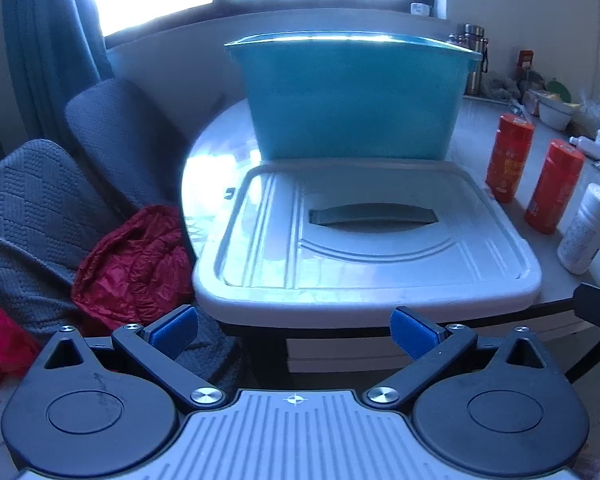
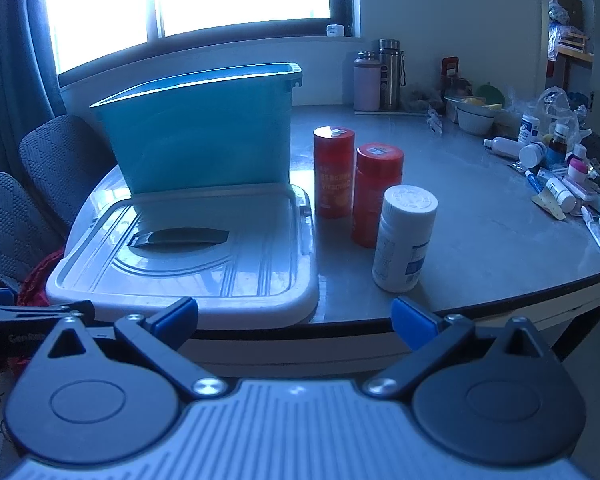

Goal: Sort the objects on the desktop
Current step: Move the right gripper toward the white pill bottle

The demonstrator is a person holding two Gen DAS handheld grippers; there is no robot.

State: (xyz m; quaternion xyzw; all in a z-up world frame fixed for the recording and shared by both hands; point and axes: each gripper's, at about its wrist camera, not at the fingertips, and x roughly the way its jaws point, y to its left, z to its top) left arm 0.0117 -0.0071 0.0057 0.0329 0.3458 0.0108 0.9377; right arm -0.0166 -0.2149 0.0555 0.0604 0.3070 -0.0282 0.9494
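Bottles wait beside the blue bin, both grippers wide apart and empty.

The left gripper (image 1: pixel 294 330) and right gripper (image 2: pixel 294 322) hover off the table (image 2: pixel 480 248) edge. Two red bottles (image 2: pixel 334 172) and a white bottle (image 2: pixel 405 238) stand close together just right of the lid (image 2: pixel 188 256), in front of the bin (image 2: pixel 204 128). Reaching for one could likely topple its neighbour.

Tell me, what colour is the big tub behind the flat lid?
Teal blue tub, clearest in the right wrist view.
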